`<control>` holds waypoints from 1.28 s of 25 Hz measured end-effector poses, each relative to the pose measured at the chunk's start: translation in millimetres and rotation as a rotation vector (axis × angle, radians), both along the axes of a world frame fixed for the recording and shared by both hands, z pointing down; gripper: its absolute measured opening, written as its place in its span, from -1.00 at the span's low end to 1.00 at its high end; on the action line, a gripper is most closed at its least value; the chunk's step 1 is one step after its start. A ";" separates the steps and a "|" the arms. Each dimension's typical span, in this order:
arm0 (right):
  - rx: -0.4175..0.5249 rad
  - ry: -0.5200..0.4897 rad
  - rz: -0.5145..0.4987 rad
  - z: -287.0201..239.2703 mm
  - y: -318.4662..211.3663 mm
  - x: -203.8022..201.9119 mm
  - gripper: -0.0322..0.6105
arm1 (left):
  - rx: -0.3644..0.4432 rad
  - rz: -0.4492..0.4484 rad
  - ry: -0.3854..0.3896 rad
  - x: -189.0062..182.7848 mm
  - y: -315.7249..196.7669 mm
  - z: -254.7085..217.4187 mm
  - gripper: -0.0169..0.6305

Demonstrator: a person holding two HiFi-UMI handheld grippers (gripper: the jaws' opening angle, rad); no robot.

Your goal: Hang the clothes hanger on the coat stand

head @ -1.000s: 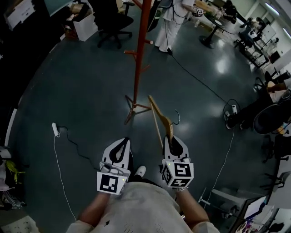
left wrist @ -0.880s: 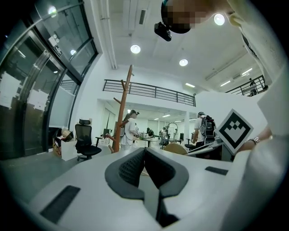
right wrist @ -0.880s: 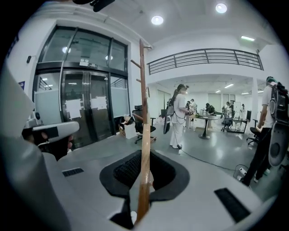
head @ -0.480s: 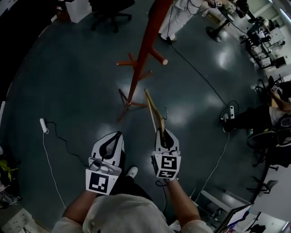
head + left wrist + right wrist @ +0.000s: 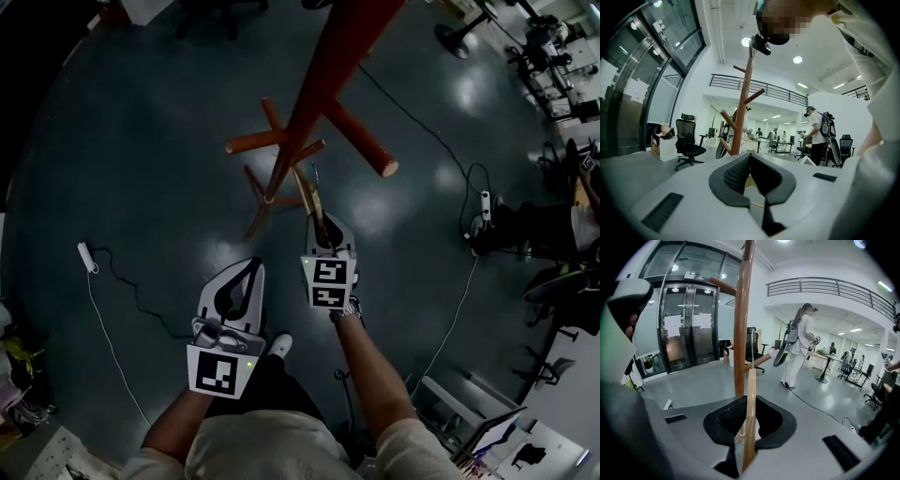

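Wooden clothes hanger point(image 5: 750, 390) sits edge-on in the right tongs point(image 5: 749, 422), the pads clamped on its shoulder. Its thin wire hook point(image 5: 752, 345) points up and away.

Left tongs point(image 5: 750, 174) are pressed together with nothing between them, held low by the waist.

- Change over the last second: the right tongs point(image 5: 324, 232) have gone from waist level to forward and up, arm extended. The hanger point(image 5: 307, 190) now reaches in among the lower pegs of the red-brown coat stand point(image 5: 323, 80). A second ago it was well apart from the pole, out over bare floor. The left tongs point(image 5: 240, 281) have hardly shifted.
- The stand fills far more of the head view than before, so the person has closed in.
- In the right gripper view the hook lies just beside the pole point(image 5: 740, 333). I cannot tell whether it touches.

Judgement: the approach is done but the hanger is not yet hung. The hook still has to go over a peg point(image 5: 363, 141) before the tongs let go.
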State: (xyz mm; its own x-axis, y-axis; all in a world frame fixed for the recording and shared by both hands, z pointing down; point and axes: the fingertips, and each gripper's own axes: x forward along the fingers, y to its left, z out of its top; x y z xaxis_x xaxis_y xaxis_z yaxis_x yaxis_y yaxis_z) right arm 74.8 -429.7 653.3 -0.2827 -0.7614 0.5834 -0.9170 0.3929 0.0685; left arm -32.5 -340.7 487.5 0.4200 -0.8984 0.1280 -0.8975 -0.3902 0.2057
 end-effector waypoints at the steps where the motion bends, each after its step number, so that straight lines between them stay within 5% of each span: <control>1: -0.003 0.000 -0.003 6.4 -7.8 -2.9 -0.68 | -0.002 -0.002 0.003 0.0 -5.3 3.0 -0.91; 32: -0.139 -0.091 -0.085 102.1 -50.3 -44.8 -0.68 | -0.096 -0.004 -0.017 -11.3 -30.8 39.8 -0.91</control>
State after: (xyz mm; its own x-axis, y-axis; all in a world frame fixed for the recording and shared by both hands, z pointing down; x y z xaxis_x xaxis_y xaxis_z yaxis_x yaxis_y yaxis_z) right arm 30.0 -480.1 755.5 -0.3986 -0.6463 0.6507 -0.8802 0.4690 -0.0733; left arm -43.8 -371.6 527.3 0.4132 -0.8834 0.2210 -0.9027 -0.3654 0.2272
